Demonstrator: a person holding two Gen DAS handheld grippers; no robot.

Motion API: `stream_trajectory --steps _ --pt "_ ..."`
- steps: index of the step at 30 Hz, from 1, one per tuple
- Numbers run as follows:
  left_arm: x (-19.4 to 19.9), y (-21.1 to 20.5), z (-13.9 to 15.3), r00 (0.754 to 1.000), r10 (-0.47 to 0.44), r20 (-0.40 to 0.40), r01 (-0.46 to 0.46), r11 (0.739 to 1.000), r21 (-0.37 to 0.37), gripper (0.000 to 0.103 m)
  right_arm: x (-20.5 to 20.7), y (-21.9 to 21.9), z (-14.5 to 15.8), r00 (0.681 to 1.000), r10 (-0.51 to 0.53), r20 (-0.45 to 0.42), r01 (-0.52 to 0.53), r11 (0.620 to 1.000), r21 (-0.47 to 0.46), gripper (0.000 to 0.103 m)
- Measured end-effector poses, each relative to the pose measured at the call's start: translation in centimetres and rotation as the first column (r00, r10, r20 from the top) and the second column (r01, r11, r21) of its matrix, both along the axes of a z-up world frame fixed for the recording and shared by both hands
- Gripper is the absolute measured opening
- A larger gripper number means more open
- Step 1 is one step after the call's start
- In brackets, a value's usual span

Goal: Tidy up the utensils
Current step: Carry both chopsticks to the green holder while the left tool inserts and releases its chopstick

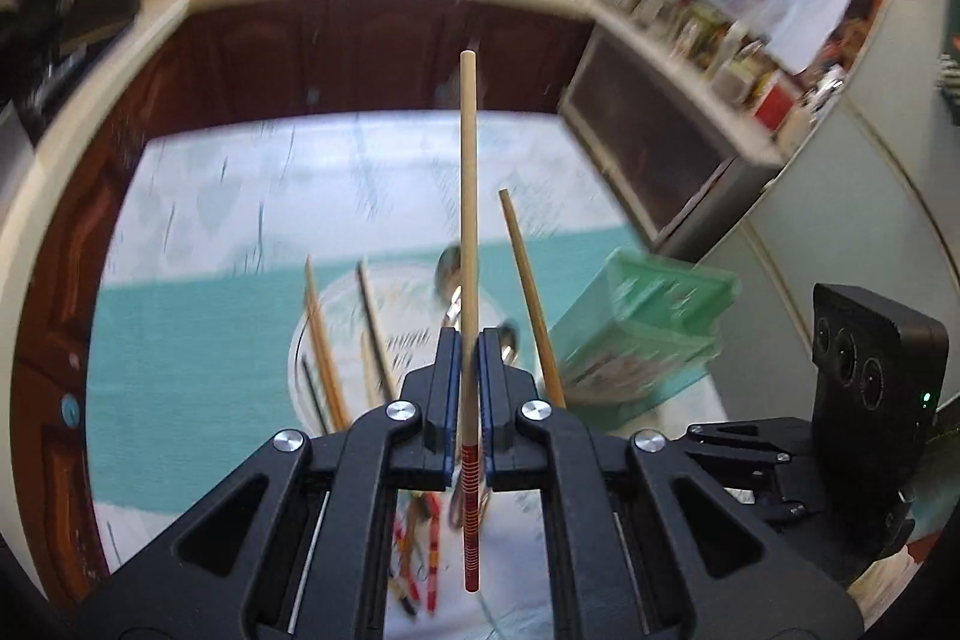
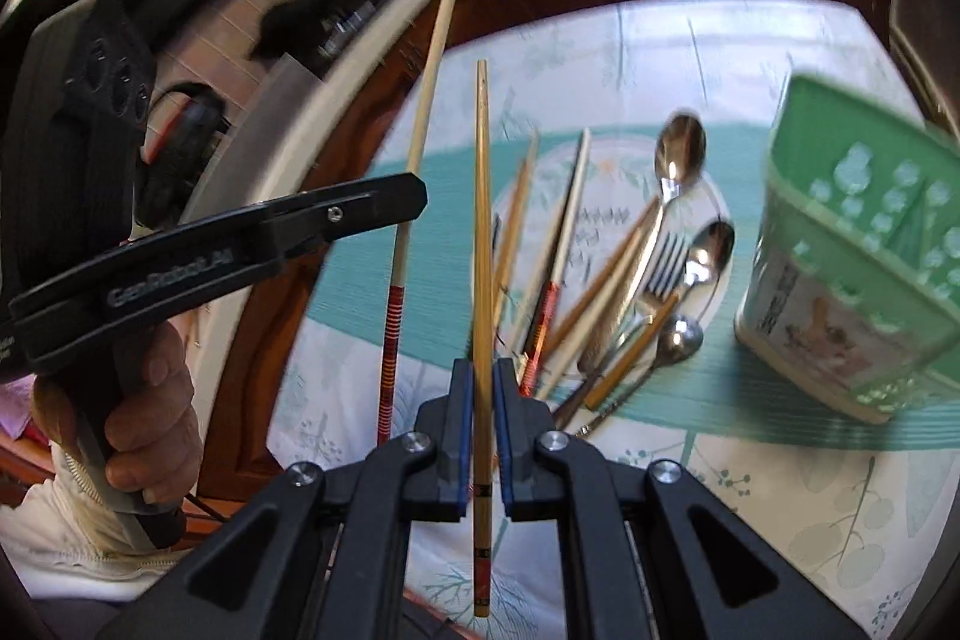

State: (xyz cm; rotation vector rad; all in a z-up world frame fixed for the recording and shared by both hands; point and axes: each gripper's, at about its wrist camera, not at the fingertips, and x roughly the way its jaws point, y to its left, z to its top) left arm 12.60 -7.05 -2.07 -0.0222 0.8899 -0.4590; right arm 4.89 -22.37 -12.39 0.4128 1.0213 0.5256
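You have a chopstick in each gripper. The left gripper is clamped on a pale chopstick with a red-banded handle, the pads pinching it just above the bands, so the long plain end juts forward and the striped end hangs back toward your hand. The right gripper is shut on a yellowish bamboo chopstick, gripped low on the shaft with the decorated butt trailing behind the jaws. Holding each near its thick end looks deliberate: the slim tip leads, which should make it easier to steer into a slot.

In the right wrist view, your left hand sits at the near left around the other tool's handle, and its chopstick runs almost parallel to yours, the two well apart. Carrying them side by side like this suggests you mean to file them as a pair.

The rest of the utensils lie heaped on a clear plate in the middle of the teal-banded tablecloth: more chopsticks at the left of the pile, then spoons and a fork to the right. The green perforated utensil holder stands just right of the plate and looks tilted, though blur may exaggerate that. Both sticks are clear of the pile, so the pick looks done; the holder is the likely destination.
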Motion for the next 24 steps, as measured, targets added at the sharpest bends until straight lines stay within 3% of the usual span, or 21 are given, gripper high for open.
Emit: stream_trajectory --steps 2,4,10,14,17,24 --pt "-0.9 -1.2 2.1 0.994 -0.004 0.111 0.006 1.0 -0.018 0.004 -1.0 -1.7 2.3 0.992 -0.048 0.115 0.047 0.999 0.016 0.007" --pt "-1.6 -2.5 3.6 0.978 -0.001 0.209 0.012 0.999 -0.049 0.004 -2.1 -3.5 4.5 0.965 -0.117 0.234 0.113 0.993 0.033 0.007" --pt "-0.4 -6.0 5.1 0.939 -0.007 0.345 0.061 0.987 -0.147 0.004 -3.3 -9.1 8.1 0.815 -0.321 0.483 0.335 0.94 0.06 0.007" --pt "1.1 -8.8 4.0 0.924 -0.005 0.383 0.089 0.975 -0.202 0.004 -2.2 -11.4 8.1 0.737 -0.392 0.551 0.424 0.902 0.075 0.007" --pt "2.4 -10.7 2.5 0.918 0.004 0.397 0.095 0.969 -0.229 0.004 -1.2 -12.2 7.6 0.708 -0.4 0.582 0.454 0.889 0.059 0.007" --pt "4.5 -13.0 -2.0 0.905 0.032 0.425 0.086 0.963 -0.254 0.004 0.0 -11.0 4.5 0.684 -0.319 0.656 0.458 0.888 -0.046 0.007"
